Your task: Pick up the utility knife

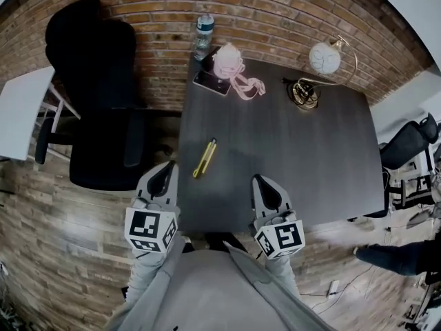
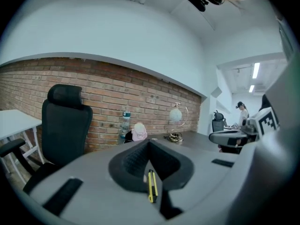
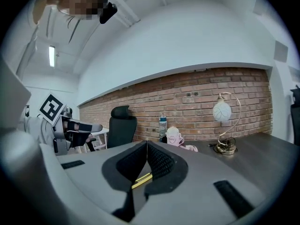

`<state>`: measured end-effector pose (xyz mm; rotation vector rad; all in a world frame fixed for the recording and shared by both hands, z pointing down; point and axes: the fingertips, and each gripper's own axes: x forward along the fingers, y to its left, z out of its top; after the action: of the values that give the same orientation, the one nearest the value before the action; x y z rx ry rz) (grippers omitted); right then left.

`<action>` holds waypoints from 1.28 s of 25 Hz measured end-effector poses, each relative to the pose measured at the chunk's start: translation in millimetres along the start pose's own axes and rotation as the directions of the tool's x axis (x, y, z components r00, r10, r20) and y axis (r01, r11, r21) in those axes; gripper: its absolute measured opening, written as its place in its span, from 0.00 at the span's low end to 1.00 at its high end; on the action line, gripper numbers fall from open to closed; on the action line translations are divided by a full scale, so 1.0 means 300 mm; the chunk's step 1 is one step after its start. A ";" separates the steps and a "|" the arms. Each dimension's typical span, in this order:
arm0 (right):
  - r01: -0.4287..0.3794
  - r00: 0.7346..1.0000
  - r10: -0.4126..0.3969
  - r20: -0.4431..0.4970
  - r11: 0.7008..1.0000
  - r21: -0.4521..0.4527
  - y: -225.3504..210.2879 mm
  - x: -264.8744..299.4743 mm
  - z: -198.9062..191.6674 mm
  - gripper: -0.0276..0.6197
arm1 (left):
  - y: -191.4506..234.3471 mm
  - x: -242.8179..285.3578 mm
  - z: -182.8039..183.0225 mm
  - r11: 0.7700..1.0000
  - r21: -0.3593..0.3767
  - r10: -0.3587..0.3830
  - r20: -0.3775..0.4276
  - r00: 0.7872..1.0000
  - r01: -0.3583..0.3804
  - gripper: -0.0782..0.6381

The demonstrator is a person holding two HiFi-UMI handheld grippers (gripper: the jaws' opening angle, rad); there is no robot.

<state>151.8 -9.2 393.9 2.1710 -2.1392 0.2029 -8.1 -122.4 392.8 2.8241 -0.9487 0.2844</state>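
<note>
The yellow utility knife (image 1: 204, 158) lies on the dark table (image 1: 303, 157), towards its near left side, pointing away from me. My left gripper (image 1: 162, 173) hovers at the table's near left corner, just short of the knife and slightly left of it, jaws shut and empty. My right gripper (image 1: 264, 185) is over the near edge, to the right of the knife, also shut with nothing in it. In the left gripper view the knife (image 2: 152, 185) shows just below the closed jaws of the left gripper (image 2: 149, 144). In the right gripper view the knife (image 3: 142, 180) peeks out under the right gripper (image 3: 146, 144).
At the table's far side stand a water bottle (image 1: 203, 34), a pink object (image 1: 227, 62) beside a phone (image 1: 211, 83), and a globe lamp (image 1: 324, 58). A black office chair (image 1: 96, 102) stands left of the table, with a white desk (image 1: 21, 109) beyond it.
</note>
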 end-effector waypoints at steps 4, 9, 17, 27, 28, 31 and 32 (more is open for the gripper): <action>-0.067 0.998 0.067 -0.002 0.998 -0.013 -0.108 0.094 0.027 0.07 | -0.008 0.103 0.032 0.998 -0.010 0.062 -0.001 0.998 -0.062 0.13; -0.160 0.987 0.159 -0.016 0.987 -0.025 -0.176 0.186 0.035 0.07 | -0.002 0.159 0.047 0.990 -0.018 0.141 -0.012 0.990 -0.141 0.13; -0.221 0.975 0.220 -0.018 0.975 -0.024 -0.182 0.273 0.046 0.07 | 0.005 0.180 0.048 0.986 -0.017 0.168 -0.030 0.985 -0.169 0.13; -0.285 0.958 0.281 -0.059 0.957 -0.054 -0.139 0.337 0.018 0.07 | 0.035 0.197 0.019 0.984 -0.034 0.174 -0.043 0.984 -0.176 0.13; -0.298 0.953 0.293 -0.070 0.952 -0.064 -0.131 0.344 0.011 0.07 | 0.039 0.196 0.015 0.983 -0.038 0.177 -0.044 0.983 -0.178 0.13; -0.348 0.935 0.337 -0.114 0.932 -0.104 -0.096 0.372 -0.017 0.07 | 0.049 0.188 -0.001 0.982 -0.046 0.183 -0.052 0.982 -0.185 0.13; -0.368 0.926 0.353 -0.130 0.923 -0.116 -0.082 0.383 -0.028 0.07 | 0.053 0.185 -0.009 0.981 -0.049 0.186 -0.056 0.981 -0.189 0.13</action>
<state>177.5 -121.1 420.9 1.6384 -2.3946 0.1826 25.2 -166.7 409.1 2.6686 -1.1949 0.3454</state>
